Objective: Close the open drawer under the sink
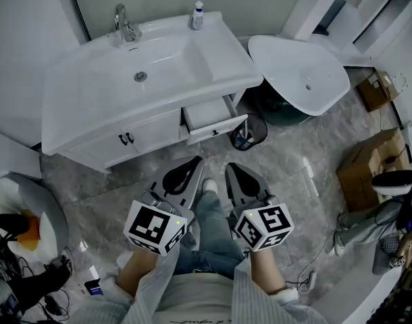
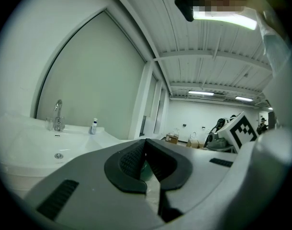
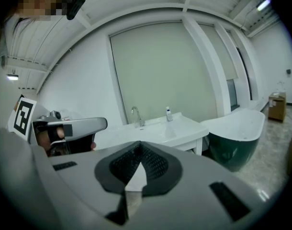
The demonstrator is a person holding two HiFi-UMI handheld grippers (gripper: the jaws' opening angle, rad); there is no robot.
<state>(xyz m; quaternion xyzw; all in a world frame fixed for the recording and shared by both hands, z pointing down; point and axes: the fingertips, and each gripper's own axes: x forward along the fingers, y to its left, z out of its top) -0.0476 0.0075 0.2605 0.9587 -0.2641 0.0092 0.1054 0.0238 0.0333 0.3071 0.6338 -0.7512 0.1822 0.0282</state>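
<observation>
Grey marble-tile floor [image 1: 297,174], white walls [image 1: 20,25]. White freestanding bathtub [image 1: 297,73] stood near cardboard boxes [image 1: 365,171]; black wire bin [image 1: 250,132] just beside it. Ceiling strip lights [image 2: 224,19] were on.

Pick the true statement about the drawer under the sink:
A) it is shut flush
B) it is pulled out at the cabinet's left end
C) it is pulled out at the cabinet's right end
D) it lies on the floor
C: the drawer sticks out from the right end of the cabinet, below the sink.

Drawer [image 1: 207,112]: rear part hidden under sink top [image 1: 223,66]. Bottle [image 1: 197,15]: label too small to read. Bin [image 1: 250,132]: contents unclear.
</observation>
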